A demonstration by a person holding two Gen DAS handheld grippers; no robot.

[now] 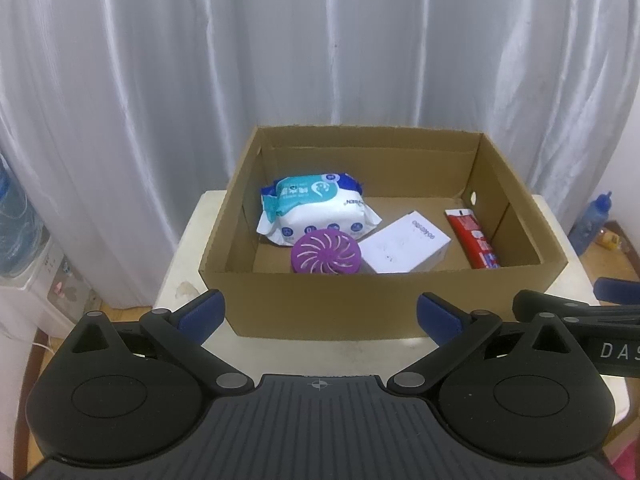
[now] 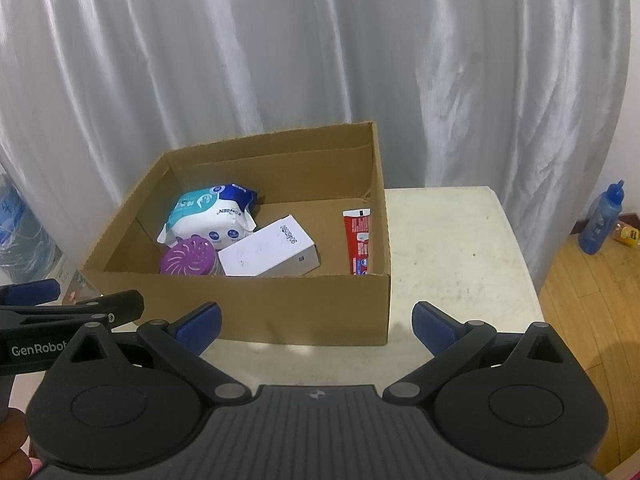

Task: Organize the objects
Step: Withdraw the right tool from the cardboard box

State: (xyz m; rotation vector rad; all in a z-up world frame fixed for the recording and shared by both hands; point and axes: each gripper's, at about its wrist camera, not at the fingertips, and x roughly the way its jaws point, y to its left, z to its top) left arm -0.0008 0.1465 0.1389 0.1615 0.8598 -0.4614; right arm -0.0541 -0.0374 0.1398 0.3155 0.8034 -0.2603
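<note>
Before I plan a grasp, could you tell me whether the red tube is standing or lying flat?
Lying flat: the red tube rests lengthwise on the box floor along the right wall.

Pale pleated curtain [image 1: 320, 40] across the whole back. Blue bottle [image 2: 600, 220] upright on the wooden floor [image 2: 592, 304] at right, just beside a small yellow item [image 2: 628, 236]. Large clear water jug [image 1: 16, 224] at far left, atop a white dispenser [image 1: 36, 300].

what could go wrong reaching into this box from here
1. The purple air freshener touches both the wet wipes pack and the white carton, so open tongs may nudge its neighbours.
2. The red tube hugs the cardboard box wall, leaving little finger room.
</note>
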